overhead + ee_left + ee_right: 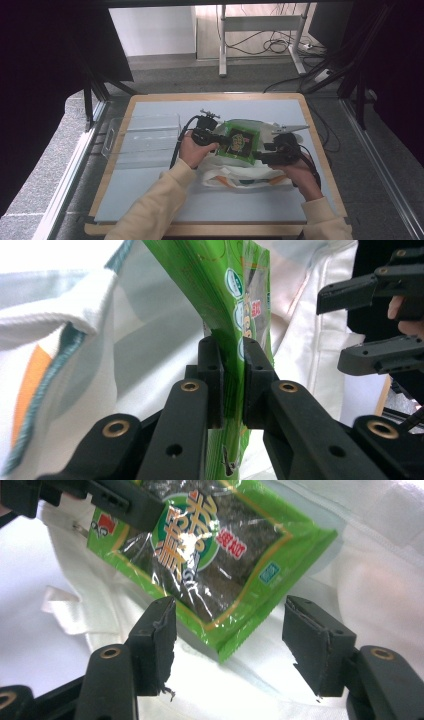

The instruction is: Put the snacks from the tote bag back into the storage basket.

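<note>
Nearest the camera in the high view, the person's two cream sleeves [150, 210] are coming in from the bottom edge, the forearms reaching forward over the pale blue mat [150, 200] that is covering the wooden table [107, 175]. Just beyond the hands, a white cloth tote bag [240, 177] with orange and teal trim is lying rumpled on the mat, its handles spilling toward the person. The left gripper [226, 140] is pinching the near edge of a green seaweed snack packet [240, 141]; in the left gripper view its two black jaws are standing almost together with only the thin green film [235, 315] between the pads, so the packet is hanging from this grip above the white fabric of the bag [150, 365]. The right gripper [260, 155] is sitting at the packet's opposite corner with its jaws spread wide; in the right gripper view the packet's lower corner [210, 575] is lying between the pads without either pad pressing on it, and the bag's white cloth [375, 585] is lying underneath. The packet is thus being held over the tote, at the middle of the table, between the two grippers. Farther left, a clear plastic bin [142, 137] is resting on the mat, well apart from the bag. Beyond the table's far edge, grey carpet [200, 77] is stretching to a desk frame [260, 30] with loose cables [270, 47].
</note>
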{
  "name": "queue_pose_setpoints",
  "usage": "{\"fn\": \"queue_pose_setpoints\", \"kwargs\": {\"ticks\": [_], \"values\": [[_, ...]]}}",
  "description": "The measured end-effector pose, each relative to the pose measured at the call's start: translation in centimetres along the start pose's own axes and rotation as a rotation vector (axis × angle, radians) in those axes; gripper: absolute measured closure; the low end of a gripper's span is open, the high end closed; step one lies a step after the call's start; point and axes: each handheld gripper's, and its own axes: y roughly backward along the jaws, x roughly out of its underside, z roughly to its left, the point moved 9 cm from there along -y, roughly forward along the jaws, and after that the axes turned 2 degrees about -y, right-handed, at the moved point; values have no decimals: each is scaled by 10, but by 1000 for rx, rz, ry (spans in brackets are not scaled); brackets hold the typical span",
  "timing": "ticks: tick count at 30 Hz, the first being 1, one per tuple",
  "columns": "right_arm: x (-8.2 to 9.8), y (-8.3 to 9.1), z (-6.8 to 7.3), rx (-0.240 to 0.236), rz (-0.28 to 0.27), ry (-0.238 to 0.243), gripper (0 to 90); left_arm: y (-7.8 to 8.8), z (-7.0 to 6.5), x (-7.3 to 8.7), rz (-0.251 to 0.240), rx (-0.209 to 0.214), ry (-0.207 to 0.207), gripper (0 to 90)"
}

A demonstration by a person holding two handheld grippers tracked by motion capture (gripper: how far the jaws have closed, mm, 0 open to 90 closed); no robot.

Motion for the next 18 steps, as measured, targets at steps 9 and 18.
{"fn": "queue_pose_setpoints", "kwargs": {"ticks": [9, 18], "values": [[11, 7, -1, -5, -16, -12, 371, 12, -5, -6, -15, 17, -27, 825], [11, 17, -1, 2, -41, -16, 368, 32, -11, -6, -26, 30, -85, 825]]}}
